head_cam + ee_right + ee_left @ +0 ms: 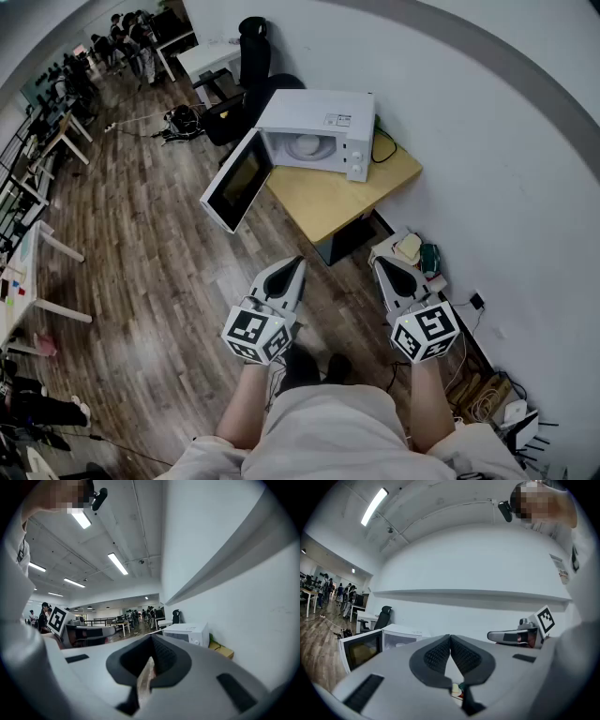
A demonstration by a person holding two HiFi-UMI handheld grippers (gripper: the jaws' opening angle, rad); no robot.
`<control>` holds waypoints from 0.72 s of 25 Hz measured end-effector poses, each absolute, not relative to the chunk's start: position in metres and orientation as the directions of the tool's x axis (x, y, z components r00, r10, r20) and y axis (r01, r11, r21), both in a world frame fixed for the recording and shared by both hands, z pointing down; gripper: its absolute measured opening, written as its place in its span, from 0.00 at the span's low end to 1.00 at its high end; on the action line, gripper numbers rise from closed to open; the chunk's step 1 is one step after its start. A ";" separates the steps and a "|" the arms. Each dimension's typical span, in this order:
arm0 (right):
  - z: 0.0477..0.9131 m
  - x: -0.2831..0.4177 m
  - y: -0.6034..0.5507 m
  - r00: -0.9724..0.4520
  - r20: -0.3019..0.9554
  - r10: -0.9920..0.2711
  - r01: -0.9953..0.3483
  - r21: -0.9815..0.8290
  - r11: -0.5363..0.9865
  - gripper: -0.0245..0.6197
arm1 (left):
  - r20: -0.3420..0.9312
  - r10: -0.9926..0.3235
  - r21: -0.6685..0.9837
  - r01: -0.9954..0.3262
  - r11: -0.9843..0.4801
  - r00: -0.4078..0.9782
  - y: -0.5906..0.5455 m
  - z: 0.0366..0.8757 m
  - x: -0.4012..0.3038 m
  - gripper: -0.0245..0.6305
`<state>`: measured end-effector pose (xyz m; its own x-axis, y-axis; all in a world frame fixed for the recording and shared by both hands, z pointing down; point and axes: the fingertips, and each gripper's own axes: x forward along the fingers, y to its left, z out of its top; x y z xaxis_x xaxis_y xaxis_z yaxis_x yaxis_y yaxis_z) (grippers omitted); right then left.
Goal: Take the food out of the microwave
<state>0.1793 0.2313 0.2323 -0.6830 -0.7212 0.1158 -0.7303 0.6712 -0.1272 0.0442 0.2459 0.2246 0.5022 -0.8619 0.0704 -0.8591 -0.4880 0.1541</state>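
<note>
A white microwave (314, 131) stands on a low wooden table (342, 192) against the wall, its door (236, 183) swung wide open. A pale dish of food (307, 146) sits inside the cavity. My left gripper (296, 263) and right gripper (381, 266) are held side by side well short of the table, both shut and holding nothing. The microwave (396, 638) shows small at the left in the left gripper view, beyond the closed left gripper (450, 637). In the right gripper view the microwave (186, 633) lies ahead of the closed right gripper (151, 638).
A black office chair (248, 70) and a white desk (208, 58) stand behind the microwave. Boxes and cables (417, 253) lie on the floor by the wall at the right. White tables (33, 253) line the left. Wood floor spreads between me and the table.
</note>
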 end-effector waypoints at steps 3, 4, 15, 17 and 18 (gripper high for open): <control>0.230 0.180 0.232 -0.682 0.112 -0.723 -0.731 -0.114 0.672 0.03 | 0.070 -0.862 0.153 -0.859 -0.488 0.502 0.247 0.225 0.046 0.05; 0.229 0.180 0.231 -0.681 0.111 -0.724 -0.732 -0.109 0.673 0.03 | 0.071 -0.863 0.152 -0.860 -0.487 0.501 0.247 0.225 0.047 0.05; 0.229 0.177 0.231 -0.691 0.092 -0.717 -0.723 -0.092 0.685 0.03 | 0.078 -0.872 0.156 -0.869 -0.469 0.484 0.247 0.225 0.047 0.05; 0.228 0.174 0.230 -0.693 0.099 -0.714 -0.721 -0.085 0.688 0.03 | 0.084 -0.873 0.156 -0.871 -0.465 0.481 0.247 0.226 0.044 0.05; 0.229 0.172 0.228 -0.693 0.103 -0.713 -0.721 -0.082 0.688 0.03 | 0.085 -0.874 0.156 -0.873 -0.462 0.478 0.246 0.226 0.042 0.05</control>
